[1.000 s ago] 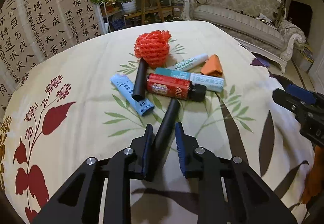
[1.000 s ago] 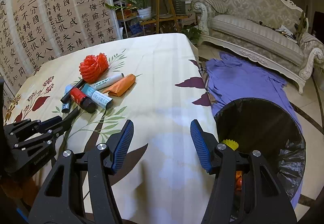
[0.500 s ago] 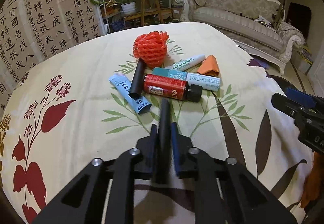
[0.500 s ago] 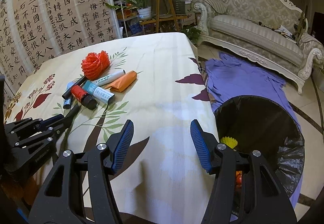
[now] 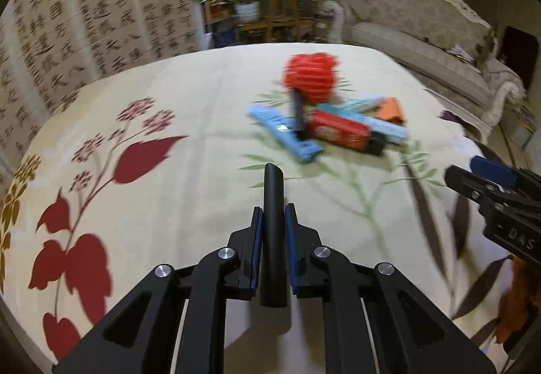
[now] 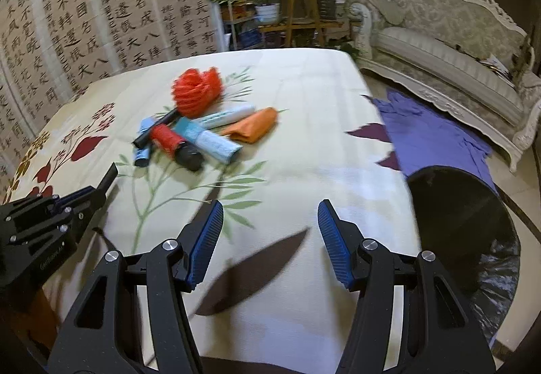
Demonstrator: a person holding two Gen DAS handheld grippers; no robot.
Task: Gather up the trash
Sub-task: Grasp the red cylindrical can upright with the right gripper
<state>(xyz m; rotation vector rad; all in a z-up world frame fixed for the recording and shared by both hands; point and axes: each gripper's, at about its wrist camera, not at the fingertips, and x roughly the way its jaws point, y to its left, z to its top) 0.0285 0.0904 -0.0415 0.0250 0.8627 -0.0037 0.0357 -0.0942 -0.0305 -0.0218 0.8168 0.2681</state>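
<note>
Black plastic fills the near edge of the left wrist view, where the left gripper (image 5: 273, 225) has its blue-padded jaws clenched on a slim matte black tube (image 5: 273, 221), gripped near its lower end so that the slanted tip juts forward over the cloth. That end-on hold probably keeps the tube in line with the fingers, so it can be tipped straight into a bin. The right gripper (image 6: 270, 238) hovers with its ribbed blue fingers (image 6: 207, 238) spread and nothing between them, apparently free for the next piece.

Beyond both tools lies the cream tablecloth printed with red leaves and green sprigs (image 6: 304, 103), smooth and fairly flat. Further along it, the remaining trash sits in one loose heap: a light blue flat tube (image 5: 280, 134), a second thin black tube (image 5: 298, 118) lying across it, a red cylindrical can with a black cap (image 5: 341, 134), a teal-and-pale-blue tube (image 6: 209, 140), a white tube with green print (image 6: 230, 113), a crumpled orange wrapper (image 6: 253, 127) and a red foam fruit net (image 6: 196, 93) at the back.

Just off the table's right edge stands a round bin lined with a black bag (image 6: 473, 225), beside a purple cloth on the floor (image 6: 432, 134). Farther away are a calligraphy screen (image 6: 84, 19), potted plants on a wooden stand (image 6: 297, 2) and an ornate pale sofa (image 6: 456, 46).
</note>
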